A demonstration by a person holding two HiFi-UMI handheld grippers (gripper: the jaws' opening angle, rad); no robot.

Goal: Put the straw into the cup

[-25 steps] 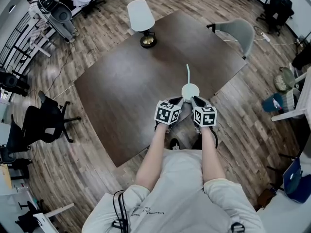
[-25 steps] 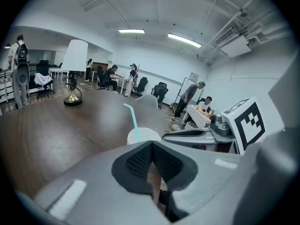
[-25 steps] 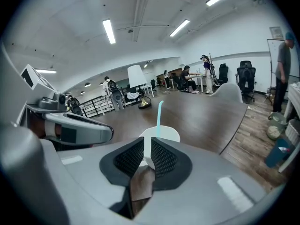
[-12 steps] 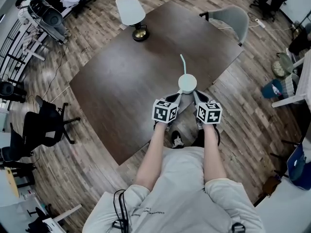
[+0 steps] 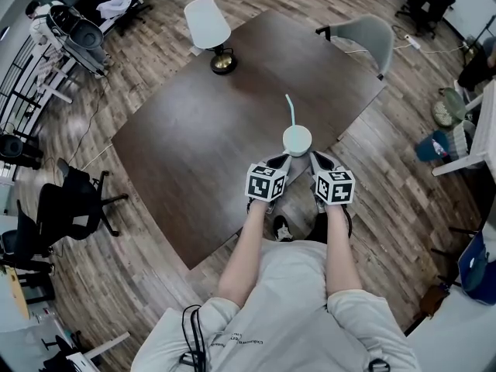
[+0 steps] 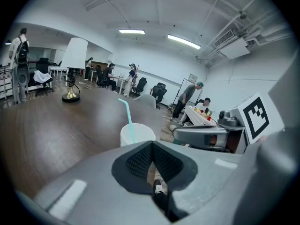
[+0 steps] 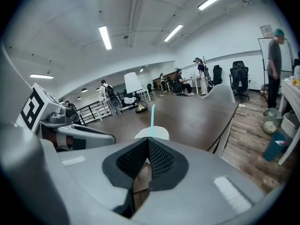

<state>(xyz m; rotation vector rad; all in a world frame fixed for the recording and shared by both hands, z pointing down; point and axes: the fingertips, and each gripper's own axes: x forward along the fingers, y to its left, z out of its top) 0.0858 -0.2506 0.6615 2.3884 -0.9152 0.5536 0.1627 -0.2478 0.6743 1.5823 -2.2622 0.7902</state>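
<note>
A pale teal straw [image 5: 291, 111] is leaning in a white round cup [image 5: 297, 140], left gripper [image 5: 280, 162] and right gripper [image 5: 317, 160] sitting clenched empty just beside it.

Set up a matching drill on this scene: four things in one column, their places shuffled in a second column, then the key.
Things
1. white paper cup
2. pale teal plastic straw
3. lamp with white shade and brass base
4. grey shell chair

Places
A. on the floor, at the far right side of the dark brown wooden table
B. standing inside another thing, leaning
C. on the table, by its near edge
D. on the table, by its far left edge

Pairs: 1-C; 2-B; 3-D; 4-A
</note>
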